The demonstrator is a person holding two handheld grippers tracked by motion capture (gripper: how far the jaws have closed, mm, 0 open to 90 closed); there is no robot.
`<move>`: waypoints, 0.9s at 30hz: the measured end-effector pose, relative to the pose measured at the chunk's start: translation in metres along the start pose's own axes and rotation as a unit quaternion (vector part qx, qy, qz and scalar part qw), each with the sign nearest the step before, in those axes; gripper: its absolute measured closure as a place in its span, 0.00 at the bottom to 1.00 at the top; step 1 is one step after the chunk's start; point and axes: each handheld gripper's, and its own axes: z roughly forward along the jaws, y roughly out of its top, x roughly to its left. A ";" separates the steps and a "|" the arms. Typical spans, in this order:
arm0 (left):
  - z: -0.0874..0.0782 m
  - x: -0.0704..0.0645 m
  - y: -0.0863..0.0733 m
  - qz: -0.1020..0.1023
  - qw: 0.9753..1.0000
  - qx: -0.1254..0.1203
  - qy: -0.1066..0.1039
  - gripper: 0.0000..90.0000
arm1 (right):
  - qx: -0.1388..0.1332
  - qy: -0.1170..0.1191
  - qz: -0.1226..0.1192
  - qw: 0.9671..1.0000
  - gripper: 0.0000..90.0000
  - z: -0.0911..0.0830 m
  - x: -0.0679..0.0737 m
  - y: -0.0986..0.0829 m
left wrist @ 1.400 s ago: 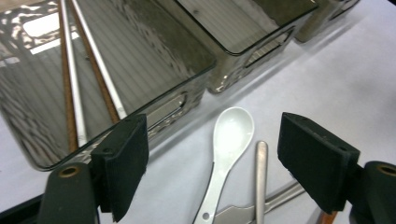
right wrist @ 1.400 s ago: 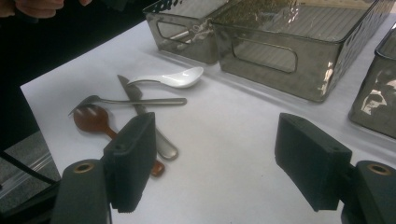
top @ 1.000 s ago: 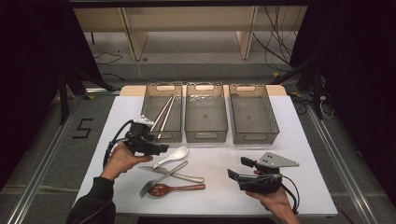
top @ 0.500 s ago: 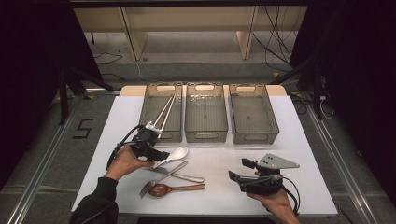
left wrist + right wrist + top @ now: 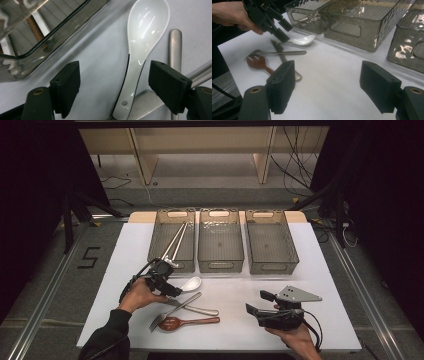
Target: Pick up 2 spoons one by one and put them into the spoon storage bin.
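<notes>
A single large numeral 5 [image 5: 88, 257] is marked in black on the grey floor, just off the left edge of the white table [image 5: 320, 285], level with the row of bins. Small dark markings sit on the white chopsticks [image 5: 6, 47] seen through the bin wall in the left gripper view, but they are too blurred to read.

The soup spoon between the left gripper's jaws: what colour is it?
Glossy white, with a dark edge along the handle; the soup spoon shows best in the left gripper view.
</notes>
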 end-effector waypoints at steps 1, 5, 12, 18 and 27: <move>0.001 0.000 0.000 0.001 1.000 0.003 0.001 0.29 | 0.000 0.000 0.000 1.000 0.33 0.000 -0.001 0.000; 0.005 0.001 0.000 0.005 1.000 0.012 0.001 0.31 | 0.003 0.002 0.000 1.000 0.33 0.002 -0.001 -0.001; 0.005 0.004 -0.001 0.002 1.000 0.012 -0.002 0.38 | 0.005 0.003 -0.002 1.000 0.33 0.002 -0.001 -0.001; 0.008 0.000 0.001 0.019 0.999 0.020 -0.018 0.44 | 0.006 0.003 -0.001 1.000 0.33 0.003 -0.001 -0.002; 0.010 -0.006 0.002 0.043 0.998 0.038 -0.013 0.64 | 0.007 0.000 -0.001 1.000 0.33 0.002 0.000 -0.002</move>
